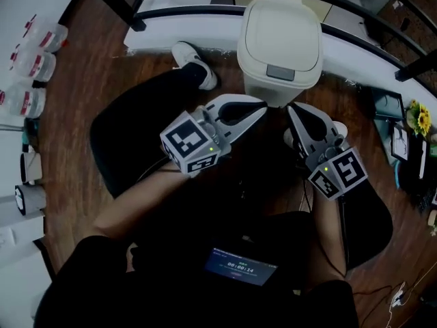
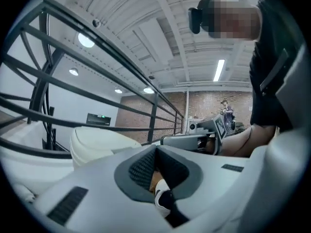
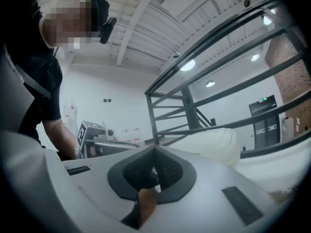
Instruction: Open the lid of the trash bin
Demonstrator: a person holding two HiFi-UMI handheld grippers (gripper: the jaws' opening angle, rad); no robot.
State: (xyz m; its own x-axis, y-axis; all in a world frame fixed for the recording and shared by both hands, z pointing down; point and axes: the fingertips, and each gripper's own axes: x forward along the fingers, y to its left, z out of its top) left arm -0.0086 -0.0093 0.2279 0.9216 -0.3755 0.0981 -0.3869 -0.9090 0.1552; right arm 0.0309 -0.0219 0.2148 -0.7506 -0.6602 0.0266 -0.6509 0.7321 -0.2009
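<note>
Cream trash bin (image 1: 280, 60), lid (image 1: 281, 29) down, on the wooden floor (image 1: 75, 149) directly ahead. My left gripper (image 1: 262, 107) and right gripper (image 1: 291, 109) sit just before its front. Both have jaws pressed together, holding nothing.

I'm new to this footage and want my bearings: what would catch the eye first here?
A cream trash bin, closed, stands at top centre of the head view, under dark railing bars. Just below it the left gripper and the right gripper point at its front, side by side, both with jaws together and nothing between them.
</note>
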